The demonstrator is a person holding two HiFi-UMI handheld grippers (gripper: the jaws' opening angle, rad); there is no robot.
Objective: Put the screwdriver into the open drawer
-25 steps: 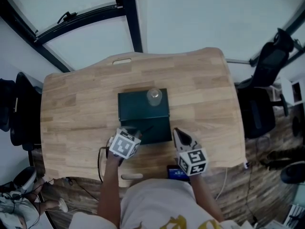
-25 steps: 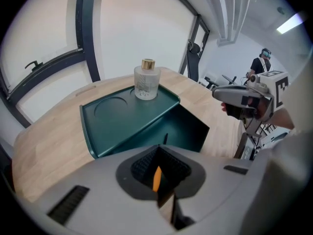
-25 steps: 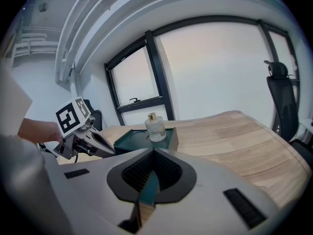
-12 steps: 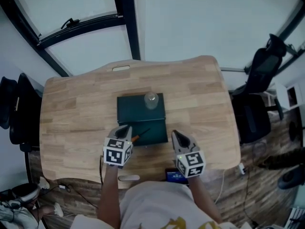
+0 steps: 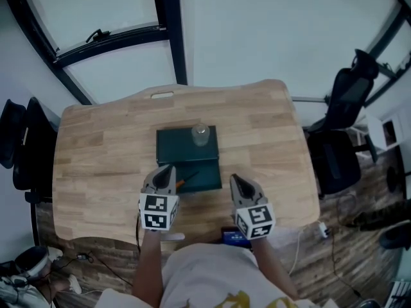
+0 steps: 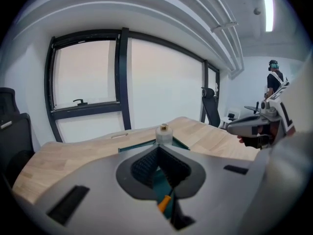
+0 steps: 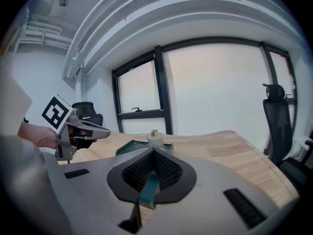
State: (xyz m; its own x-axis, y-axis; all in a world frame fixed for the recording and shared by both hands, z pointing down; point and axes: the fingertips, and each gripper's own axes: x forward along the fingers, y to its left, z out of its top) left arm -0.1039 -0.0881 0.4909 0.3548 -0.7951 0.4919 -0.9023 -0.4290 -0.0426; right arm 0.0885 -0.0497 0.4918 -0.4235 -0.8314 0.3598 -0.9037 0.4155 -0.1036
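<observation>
The left claw [image 5: 167, 170] and right claw [image 5: 233, 178] were held closed and empty. The orange-handled screwdriver [image 5: 183, 183], in the dark green metal drawer [image 5: 207, 179] at 3 o'clock of the left claw, could be knocked out.

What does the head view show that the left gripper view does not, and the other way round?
Only the head view: the wooden floor and a blue object at the table's near edge. Only the left gripper view: a ceiling light and a distant person. Both: the green drawer box, the bottle on it, the orange-handled screwdriver in the open drawer, and the right tool.
</observation>
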